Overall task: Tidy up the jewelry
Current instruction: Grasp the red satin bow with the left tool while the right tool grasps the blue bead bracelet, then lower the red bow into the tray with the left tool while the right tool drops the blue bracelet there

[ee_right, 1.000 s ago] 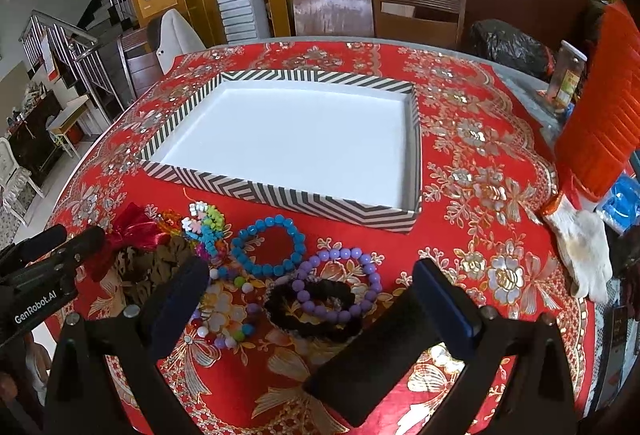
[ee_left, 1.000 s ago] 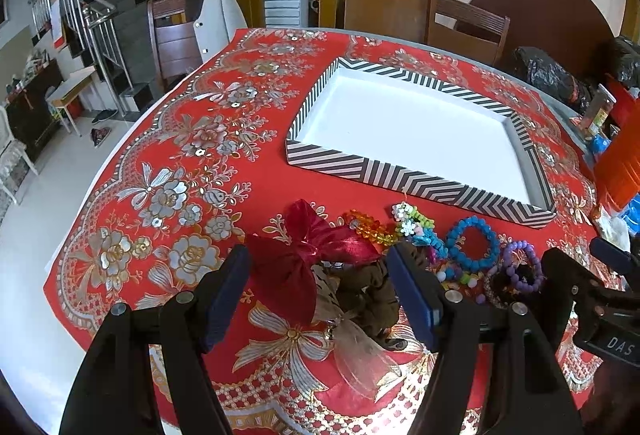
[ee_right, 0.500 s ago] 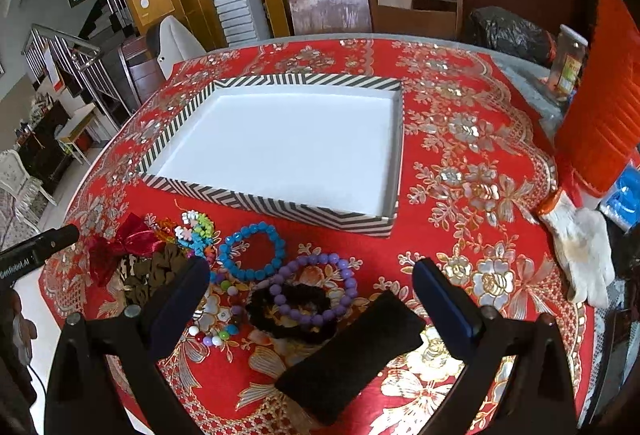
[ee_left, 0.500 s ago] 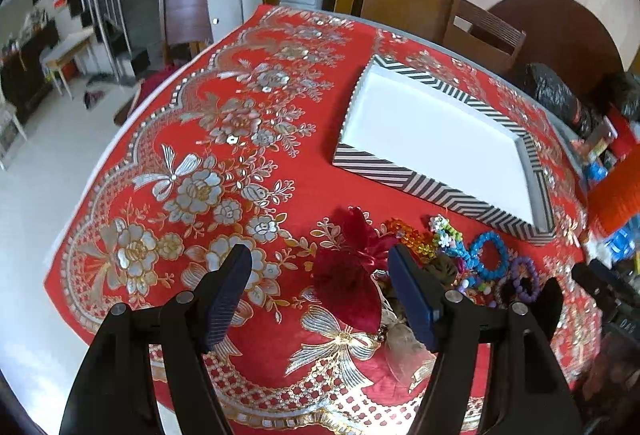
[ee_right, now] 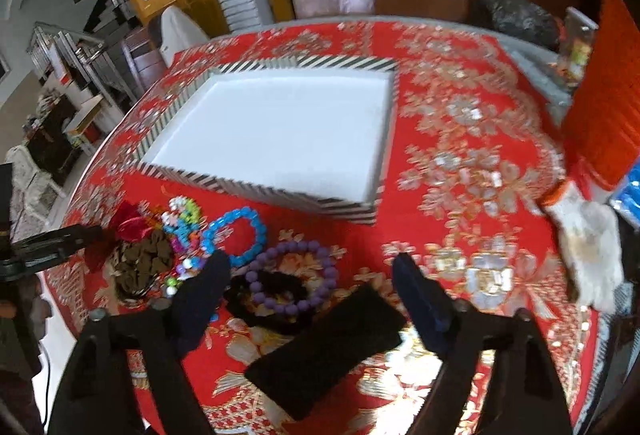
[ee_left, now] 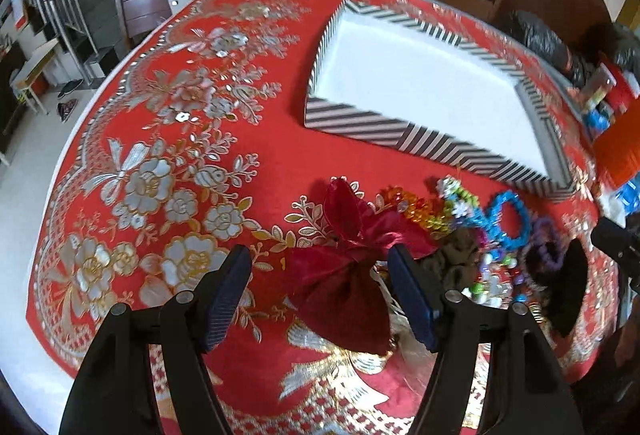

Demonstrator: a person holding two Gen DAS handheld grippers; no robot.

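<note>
Red embroidered tablecloth carries a striped tray with a white inside. Just in front of the tray lie the blue bead bracelet, the purple bead bracelet and a dark red pouch. The left gripper stands released around the pouch; the right gripper stands released over the purple bracelet.

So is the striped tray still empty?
Empty: the black-and-white striped tray shows only bare white floor; the bead bracelets lie outside on the red tablecloth.
</note>
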